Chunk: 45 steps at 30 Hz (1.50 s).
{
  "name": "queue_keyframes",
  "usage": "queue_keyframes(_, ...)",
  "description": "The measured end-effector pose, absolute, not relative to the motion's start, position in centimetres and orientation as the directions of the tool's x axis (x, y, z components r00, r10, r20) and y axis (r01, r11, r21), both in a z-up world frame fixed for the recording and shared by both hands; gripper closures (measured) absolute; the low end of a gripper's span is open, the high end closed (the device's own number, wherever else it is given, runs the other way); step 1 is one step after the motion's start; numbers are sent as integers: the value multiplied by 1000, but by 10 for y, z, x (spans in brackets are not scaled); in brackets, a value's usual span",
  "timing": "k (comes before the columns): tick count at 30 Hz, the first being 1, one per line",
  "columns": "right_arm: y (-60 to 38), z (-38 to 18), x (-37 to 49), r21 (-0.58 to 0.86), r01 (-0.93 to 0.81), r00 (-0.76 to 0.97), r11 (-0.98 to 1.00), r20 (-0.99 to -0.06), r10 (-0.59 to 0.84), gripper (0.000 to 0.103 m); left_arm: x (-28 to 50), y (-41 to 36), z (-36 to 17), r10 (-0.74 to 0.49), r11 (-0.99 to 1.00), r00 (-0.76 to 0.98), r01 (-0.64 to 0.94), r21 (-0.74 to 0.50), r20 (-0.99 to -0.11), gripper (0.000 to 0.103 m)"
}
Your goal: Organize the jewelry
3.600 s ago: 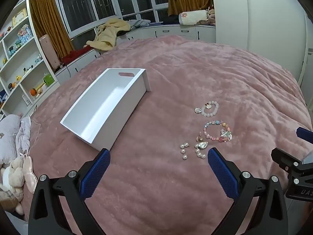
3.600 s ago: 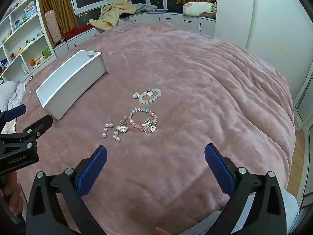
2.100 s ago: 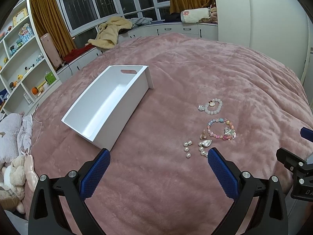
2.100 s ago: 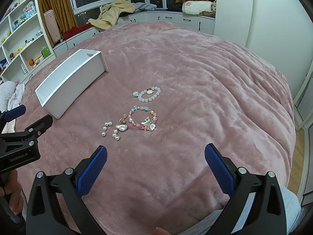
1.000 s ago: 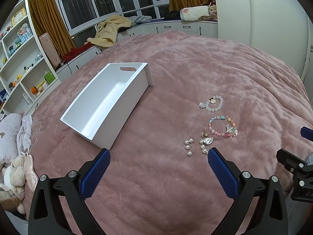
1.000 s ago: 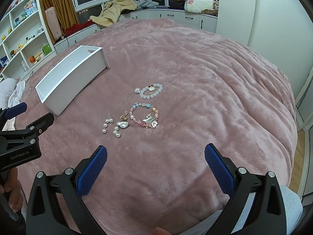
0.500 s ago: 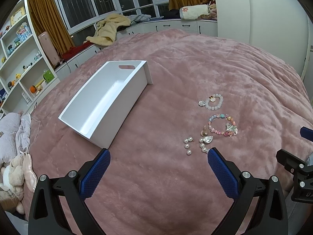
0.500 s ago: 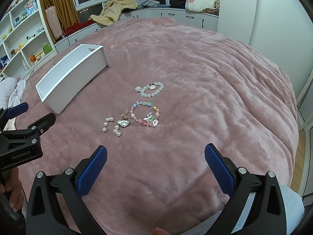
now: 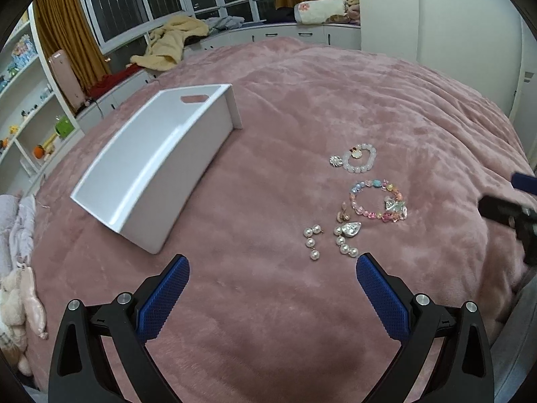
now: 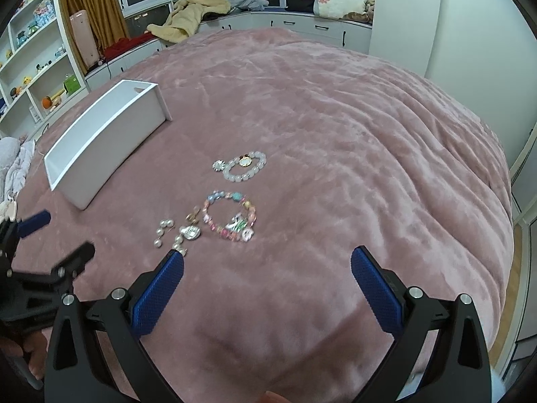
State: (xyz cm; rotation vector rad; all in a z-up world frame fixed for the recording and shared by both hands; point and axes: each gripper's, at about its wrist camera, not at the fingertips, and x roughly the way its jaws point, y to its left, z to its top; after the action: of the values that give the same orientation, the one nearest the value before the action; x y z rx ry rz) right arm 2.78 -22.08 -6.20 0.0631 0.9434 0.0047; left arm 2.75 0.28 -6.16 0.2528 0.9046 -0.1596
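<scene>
An empty white box (image 9: pixel 157 168) lies on the pink bedspread (image 9: pixel 302 100); it also shows in the right wrist view (image 10: pixel 104 141). Right of it lie a white bead bracelet (image 9: pixel 357 159) (image 10: pixel 245 168), a multicolour bead bracelet (image 9: pixel 377 201) (image 10: pixel 231 218), pearl earrings (image 9: pixel 312 241) (image 10: pixel 162 233) and a heart pendant with pearls (image 9: pixel 347 235) (image 10: pixel 186 236). My left gripper (image 9: pixel 272 265) is open and empty, just short of the pearls. My right gripper (image 10: pixel 266 262) is open and empty, near the multicolour bracelet.
White shelves (image 9: pixel 30 117) with toys stand at the left. A window bench (image 10: pixel 255 13) with a yellow blanket (image 10: pixel 194 10) runs behind the bed. Plush toys (image 9: pixel 20 288) lie at the bed's left edge. A white wall (image 10: pixel 470 33) stands at the right.
Both grippers have moved forward and lower towards the jewelry, which looks larger. Both stay open. The jewelry and the box have not moved.
</scene>
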Motion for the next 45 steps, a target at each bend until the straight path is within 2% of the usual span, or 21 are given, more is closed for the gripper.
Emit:
queue_keyframes(7, -222, -72, 68, 69, -23, 582, 997, -810, 70, 5, 42, -4, -88, -110, 952, 604, 293, 92, -790, 2)
queue_keyframes(19, -220, -93, 153, 108, -58, 552, 992, -825, 122, 5, 80, -23, -148, -151, 943, 572, 328, 56, -807, 5)
queue_keyframes(23, -217, -105, 181, 114, -52, 538, 992, -834, 124, 5, 93, -24, -165, -169, 942, 557, 335, 34, -813, 8)
queue_keyframes(25, -216, -113, 194, 106, -47, 535, 993, -837, 115, 5, 99, -22, -172, -203, 939, 540, 344, -6, -817, 20)
queue_keyframes(28, -216, -128, 207, 131, -42, 517, 990, -845, 134, 5, 107, -19, -179, -222, 940, 526, 341, -36, -821, 25)
queue_keyframes(30, -216, -141, 212, 137, -34, 499, 990, -856, 136, 9, 110, -18, -182, -226, 939, 523, 341, -41, -822, 26)
queue_keyframes(32, -215, -152, 216, 137, -35, 482, 990, -866, 137, 19, 112, -17, -184, -233, 938, 520, 344, -48, -822, 29)
queue_keyframes(39, -211, -180, 227, 122, -34, 461, 992, -879, 124, 42, 115, -15, -187, -258, 930, 515, 361, -67, -817, 57)
queue_keyframes(41, -208, -182, 226, 104, -44, 465, 994, -878, 112, 64, 114, -15, -187, -269, 928, 516, 366, -74, -813, 67)
queue_keyframes(44, -207, -185, 225, 103, -53, 459, 993, -881, 116, 84, 115, -16, -189, -279, 925, 510, 369, -87, -814, 75)
queue_keyframes(45, -207, -186, 225, 106, -54, 461, 993, -879, 119, 85, 115, -16, -188, -282, 925, 510, 370, -88, -813, 81)
